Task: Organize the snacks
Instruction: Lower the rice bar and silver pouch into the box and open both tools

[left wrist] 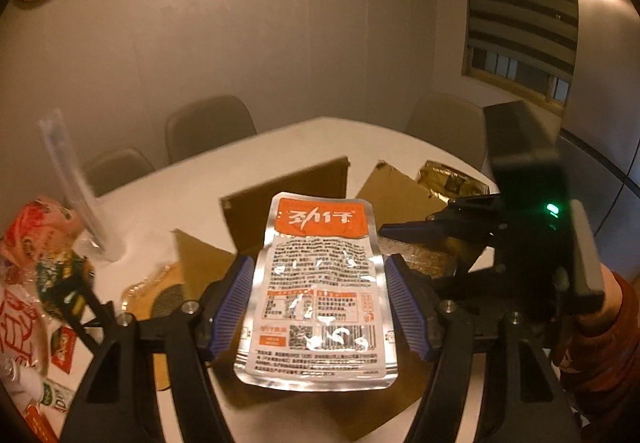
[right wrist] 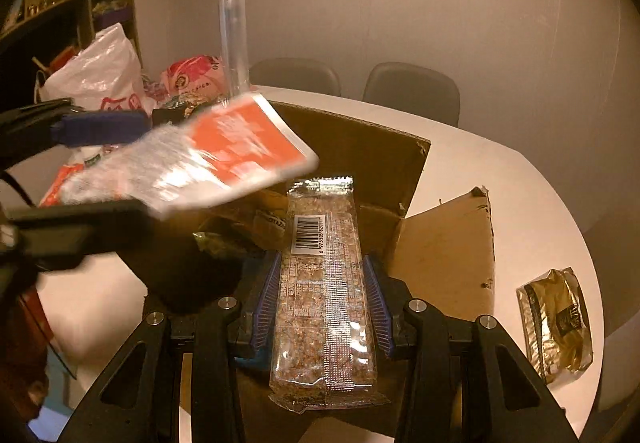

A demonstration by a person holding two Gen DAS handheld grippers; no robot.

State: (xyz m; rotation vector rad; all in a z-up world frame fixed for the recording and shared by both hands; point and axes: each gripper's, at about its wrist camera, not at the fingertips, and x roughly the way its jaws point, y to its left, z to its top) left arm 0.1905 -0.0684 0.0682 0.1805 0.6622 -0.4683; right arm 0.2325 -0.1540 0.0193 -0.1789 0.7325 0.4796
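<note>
Loading of the box (right wrist: 360,147) was in hand: the left gripper (left wrist: 320,307) pinched an orange pouch (left wrist: 320,283) above the open flaps, and the right gripper (right wrist: 324,303) pinched a cereal bar (right wrist: 324,291) over the interior. Judged next: lower each snack inside and release; a gold packet (right wrist: 556,323) lay apart on the table (right wrist: 520,211).

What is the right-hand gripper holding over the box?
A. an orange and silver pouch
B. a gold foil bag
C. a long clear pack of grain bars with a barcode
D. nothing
C: in the right wrist view the right gripper has its blue pads shut on the clear bar pack above the box; the orange pouch is in the left gripper, and the gold bag lies on the table.
</note>
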